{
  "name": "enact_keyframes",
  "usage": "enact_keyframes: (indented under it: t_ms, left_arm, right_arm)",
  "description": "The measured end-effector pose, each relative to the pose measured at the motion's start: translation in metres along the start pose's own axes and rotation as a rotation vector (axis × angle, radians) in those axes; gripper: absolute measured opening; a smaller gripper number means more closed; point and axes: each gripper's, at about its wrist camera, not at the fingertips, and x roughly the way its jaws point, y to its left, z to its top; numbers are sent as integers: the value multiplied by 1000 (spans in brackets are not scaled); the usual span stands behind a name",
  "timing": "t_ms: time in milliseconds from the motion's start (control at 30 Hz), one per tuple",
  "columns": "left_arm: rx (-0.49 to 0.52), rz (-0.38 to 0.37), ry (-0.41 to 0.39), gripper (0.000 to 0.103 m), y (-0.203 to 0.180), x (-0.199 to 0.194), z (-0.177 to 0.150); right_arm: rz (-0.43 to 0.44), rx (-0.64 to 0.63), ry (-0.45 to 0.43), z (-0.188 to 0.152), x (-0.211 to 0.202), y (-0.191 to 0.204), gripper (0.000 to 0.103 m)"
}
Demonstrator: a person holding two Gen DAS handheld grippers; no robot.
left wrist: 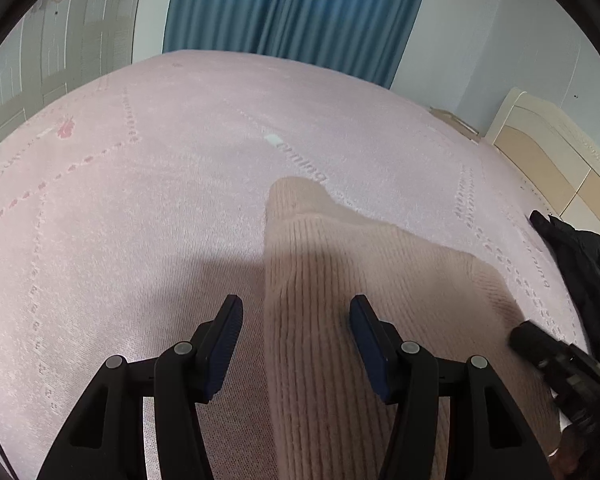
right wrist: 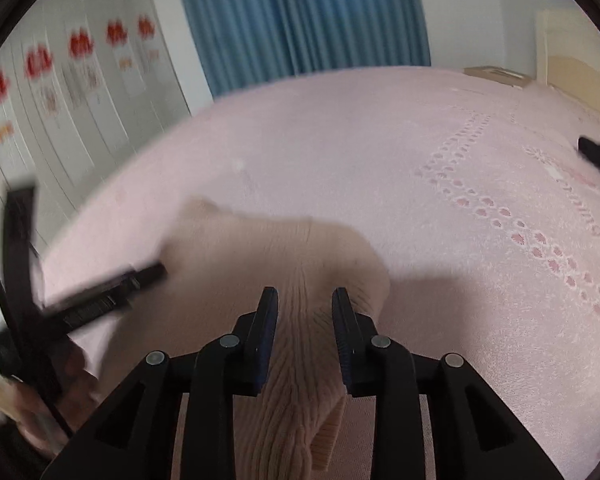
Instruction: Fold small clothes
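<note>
A small beige ribbed knit garment (left wrist: 340, 280) lies on the pink bedspread (left wrist: 140, 184). My left gripper (left wrist: 296, 312) is open above the garment's left edge, holding nothing. In the right wrist view the garment (right wrist: 268, 248) lies bunched below my right gripper (right wrist: 305, 300), which is open with the knit fabric between and under its fingers. The right gripper shows at the right edge of the left wrist view (left wrist: 556, 356). The left gripper shows blurred at the left of the right wrist view (right wrist: 100, 300).
A black jacket (left wrist: 584, 264) lies at the bed's right side, near the cream headboard (left wrist: 556, 148). Blue curtains (left wrist: 292, 12) hang beyond the bed. A white wardrobe (left wrist: 56, 56) stands at left.
</note>
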Motion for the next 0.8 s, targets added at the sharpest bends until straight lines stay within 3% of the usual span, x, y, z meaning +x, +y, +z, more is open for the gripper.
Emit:
enact_keyframes:
  t_ms: [100, 600, 800]
  left_arm:
    - [9, 10, -1, 54, -1, 1, 0]
    - [28, 28, -16, 55, -4, -6, -6]
    - [82, 39, -51, 58, -9, -26, -19]
  right_arm:
    - [-48, -44, 2, -4, 2, 7, 28]
    - [13, 75, 11, -8, -6, -9, 28]
    - [34, 90, -18, -17, -26, -12, 37]
